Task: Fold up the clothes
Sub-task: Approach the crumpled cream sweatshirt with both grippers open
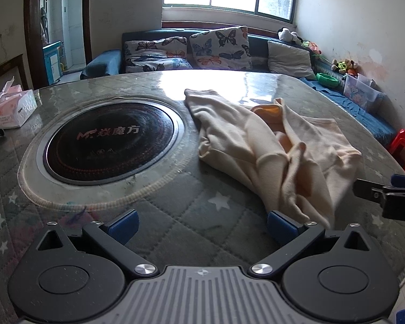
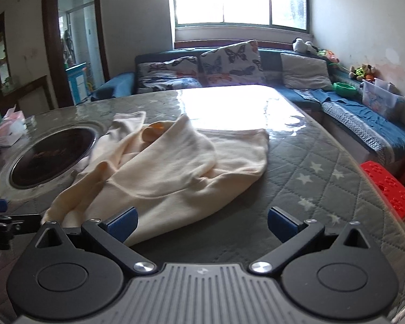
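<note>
A cream garment (image 1: 278, 151) with an orange lining lies crumpled on the quilted, star-patterned table cover (image 1: 191, 213). In the right wrist view the same garment (image 2: 170, 170) spreads across the middle of the table. My left gripper (image 1: 201, 228) stands open just above the cover, its right pad touching the garment's near corner, nothing between the pads. My right gripper (image 2: 201, 225) is open too, with its left pad at the garment's near hem. The right gripper's tip (image 1: 391, 197) pokes in at the right edge of the left wrist view.
A round black induction hob (image 1: 109, 143) is set into the table at the left. A tissue pack (image 1: 12, 108) sits at the far left edge. Behind the table is a sofa (image 1: 191, 51) with butterfly cushions. A red stool (image 2: 388, 189) stands at the right.
</note>
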Available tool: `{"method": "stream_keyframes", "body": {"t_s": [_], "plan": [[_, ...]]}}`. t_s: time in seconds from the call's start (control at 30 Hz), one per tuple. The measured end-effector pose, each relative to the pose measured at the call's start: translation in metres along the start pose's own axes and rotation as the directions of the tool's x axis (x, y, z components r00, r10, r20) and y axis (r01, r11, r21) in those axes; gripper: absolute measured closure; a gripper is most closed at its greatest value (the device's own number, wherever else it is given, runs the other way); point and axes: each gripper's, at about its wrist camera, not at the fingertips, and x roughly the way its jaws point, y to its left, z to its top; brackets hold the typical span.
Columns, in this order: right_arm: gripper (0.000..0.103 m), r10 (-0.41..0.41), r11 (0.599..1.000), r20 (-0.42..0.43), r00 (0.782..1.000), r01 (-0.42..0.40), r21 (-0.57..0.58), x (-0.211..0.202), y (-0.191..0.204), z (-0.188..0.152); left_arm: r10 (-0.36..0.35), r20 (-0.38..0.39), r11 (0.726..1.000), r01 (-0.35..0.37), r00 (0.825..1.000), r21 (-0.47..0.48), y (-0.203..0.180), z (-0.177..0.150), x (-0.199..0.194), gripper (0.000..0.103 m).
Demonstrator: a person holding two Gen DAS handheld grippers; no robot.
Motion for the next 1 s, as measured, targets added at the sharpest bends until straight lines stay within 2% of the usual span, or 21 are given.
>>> {"method": "stream_keyframes", "body": {"t_s": [0.57,1.0], "plan": [[0.000,0.047,0.999,0.002,0.999,-0.047,-0.028,-0.020,0.015,-0.013,-0.002,-0.024,1.000,0.002,1.000,0.025,-0.015,-0.015,-0.011,0.000],[0.000,0.058,0.996,0.006,0.998,-0.057,-0.064,-0.019,0.022,-0.007,0.001,-0.023,0.999,0.000,1.000,0.043,-0.020,-0.006,-0.007,0.000]]}}
